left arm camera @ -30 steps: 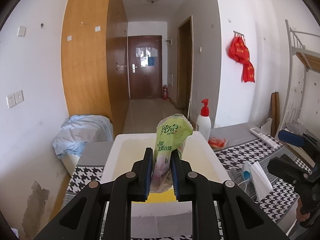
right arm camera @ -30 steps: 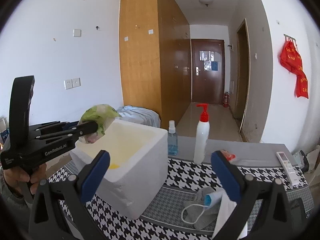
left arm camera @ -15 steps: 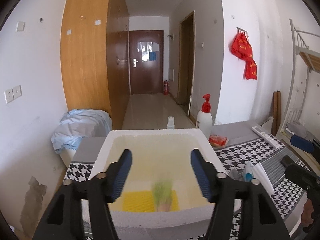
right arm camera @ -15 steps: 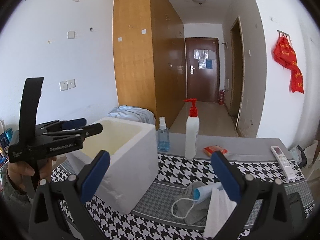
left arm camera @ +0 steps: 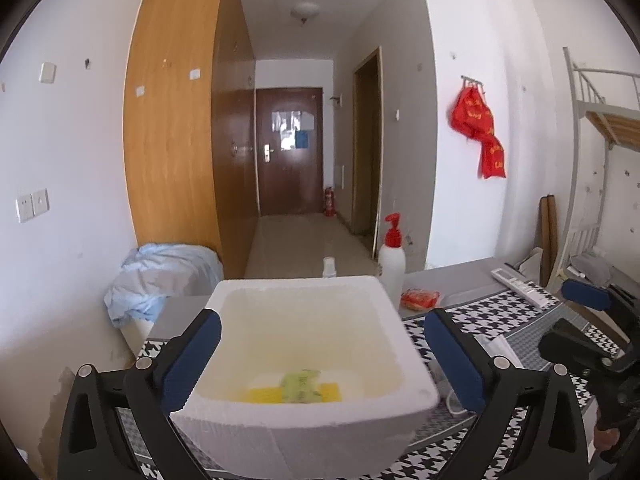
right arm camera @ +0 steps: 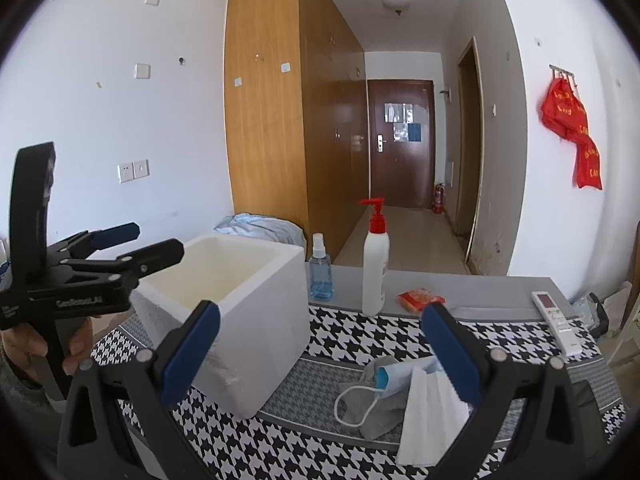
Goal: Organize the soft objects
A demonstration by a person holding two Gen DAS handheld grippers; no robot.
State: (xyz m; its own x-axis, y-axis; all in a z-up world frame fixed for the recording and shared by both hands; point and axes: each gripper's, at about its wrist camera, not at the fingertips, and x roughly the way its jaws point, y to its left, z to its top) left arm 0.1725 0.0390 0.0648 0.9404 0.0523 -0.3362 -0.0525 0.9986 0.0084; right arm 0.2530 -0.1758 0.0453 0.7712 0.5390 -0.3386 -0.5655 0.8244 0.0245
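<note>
We hold the left gripper (left arm camera: 322,356) over the near rim of the white foam box (left arm camera: 404,344); its jaws are opening, spread wide, with nothing between the blue pads (left arm camera: 192,356). From the right wrist view the same left gripper (right arm camera: 138,242) sits at the far left, above the box's left edge, a hand (right arm camera: 24,354) on its handle. The green tissue pack (left arm camera: 302,387) lies at the bottom of the box, on top of a yellow item (left arm camera: 266,394), blurred, clear of both pads. Behind the box stand a small blue spray bottle (right arm camera: 320,268) and, to its right, a white pump bottle (right arm camera: 375,264) with a red head. Next right, a red packet (right arm camera: 420,298) lies on the grey strip of the table (right arm camera: 500,292). In front, on the houndstooth cloth (right arm camera: 352,334), the soft pile remains outside the box: a grey cloth (right arm camera: 366,404), a blue face mask (right arm camera: 404,372) with a white ear loop, and a white folded tissue (right arm camera: 430,420). Our right gripper (right arm camera: 320,354) is above the cloth between the box and that pile, jaws wide apart, empty; its right pad overlaps the mask in view, contact not clear. A white remote (right arm camera: 556,322) lies far right.
</note>
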